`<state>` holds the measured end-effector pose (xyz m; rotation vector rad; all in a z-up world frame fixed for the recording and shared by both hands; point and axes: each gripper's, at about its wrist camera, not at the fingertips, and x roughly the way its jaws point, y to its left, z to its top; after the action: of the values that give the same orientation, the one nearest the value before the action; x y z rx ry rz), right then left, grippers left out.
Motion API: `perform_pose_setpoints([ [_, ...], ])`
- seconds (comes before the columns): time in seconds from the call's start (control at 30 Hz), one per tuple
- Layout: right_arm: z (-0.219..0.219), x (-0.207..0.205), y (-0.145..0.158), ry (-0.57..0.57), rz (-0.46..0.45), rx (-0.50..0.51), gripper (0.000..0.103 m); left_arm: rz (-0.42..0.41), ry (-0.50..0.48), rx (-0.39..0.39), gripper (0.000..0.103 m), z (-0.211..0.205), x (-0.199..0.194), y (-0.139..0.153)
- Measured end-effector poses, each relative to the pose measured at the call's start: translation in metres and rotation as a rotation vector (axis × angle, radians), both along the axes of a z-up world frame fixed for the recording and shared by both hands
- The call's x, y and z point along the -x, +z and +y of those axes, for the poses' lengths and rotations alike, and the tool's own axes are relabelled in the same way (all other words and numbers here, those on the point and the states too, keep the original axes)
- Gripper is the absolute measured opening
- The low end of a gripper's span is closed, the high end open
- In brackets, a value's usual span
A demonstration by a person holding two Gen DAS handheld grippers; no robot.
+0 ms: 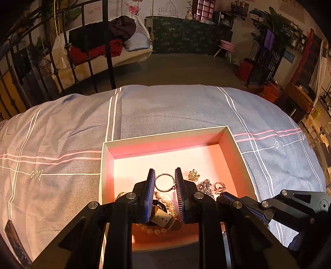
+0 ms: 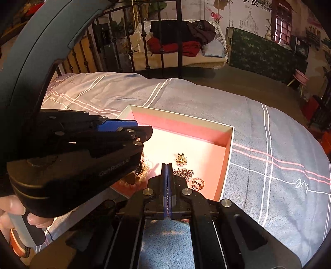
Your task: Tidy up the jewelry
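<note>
Box [image 1: 106, 165], pink-lined, lying on the bed: you are gathering jewelry toward its near edge. Left gripper [image 1: 164, 175], fingers apart, is hovering over the hoop ring [image 1: 164, 182] and pearls [image 1: 168, 201], likely dropping them. Right gripper [image 2: 166, 167], pressed closed, is pinching a fine chain [image 2: 167, 193].

You're looking across a grey plaid bedspread [image 1: 165, 107] toward a black iron bedframe [image 1: 107, 45], a clothes-piled swing seat [image 2: 180, 47], a muraled wall [image 2: 248, 18].
</note>
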<state>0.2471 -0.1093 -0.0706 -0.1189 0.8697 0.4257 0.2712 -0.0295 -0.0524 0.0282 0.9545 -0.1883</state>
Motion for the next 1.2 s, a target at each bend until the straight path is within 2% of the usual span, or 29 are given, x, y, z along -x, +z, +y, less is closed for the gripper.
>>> perform_pose_setpoints([
  [0.13,-0.001,0.001,0.001,-0.003,-0.004,-0.002,0.001,0.009,0.001,0.005,0.019,0.0,0.001,0.0],
  [0.17,-0.001,0.002,0.001,-0.004,-0.004,-0.007,0.002,0.014,0.003,0.008,0.024,0.0,0.001,0.0],
  [0.2,-0.001,0.003,0.001,0.001,0.006,-0.016,0.008,0.024,0.008,0.009,0.034,0.001,0.001,0.0],
  [0.23,-0.001,0.003,0.0,0.006,0.02,-0.02,0.019,0.03,0.025,0.004,0.065,0.002,0.0,0.0],
  [0.27,-0.001,0.004,0.0,0.001,0.017,-0.017,0.059,0.021,0.046,0.001,0.094,0.004,0.001,0.003],
  [0.3,-0.002,0.006,0.001,-0.006,-0.005,-0.01,0.091,-0.003,0.063,0.001,0.098,0.005,0.003,0.007],
  [0.37,-0.001,0.013,0.006,-0.009,-0.064,0.002,0.092,-0.022,0.066,-0.005,0.096,0.006,0.005,0.012],
  [0.5,-0.001,0.011,0.008,-0.018,-0.059,-0.008,0.093,-0.034,0.04,-0.022,0.096,0.003,0.007,0.016],
  [0.67,-0.001,0.018,0.012,-0.015,-0.082,-0.018,0.093,-0.058,0.027,0.01,0.096,0.003,0.017,0.022],
  [0.73,-0.003,0.03,0.015,-0.023,-0.114,-0.008,0.094,-0.099,0.036,0.041,0.096,0.006,0.03,0.03],
  [0.83,-0.009,0.069,0.024,-0.05,-0.244,0.002,0.097,-0.247,0.044,0.072,0.096,0.008,0.076,0.052],
  [0.93,-0.015,0.121,0.031,-0.077,-0.368,0.006,0.097,-0.374,0.027,0.04,0.096,0.002,0.132,0.07],
  [1.0,-0.018,0.151,0.037,-0.102,-0.423,0.009,0.097,-0.416,0.03,0.012,0.096,0.0,0.164,0.078],
  [1.2,-0.038,0.221,0.056,-0.207,-0.527,-0.066,0.097,-0.507,0.049,0.044,0.097,0.004,0.238,0.102],
])
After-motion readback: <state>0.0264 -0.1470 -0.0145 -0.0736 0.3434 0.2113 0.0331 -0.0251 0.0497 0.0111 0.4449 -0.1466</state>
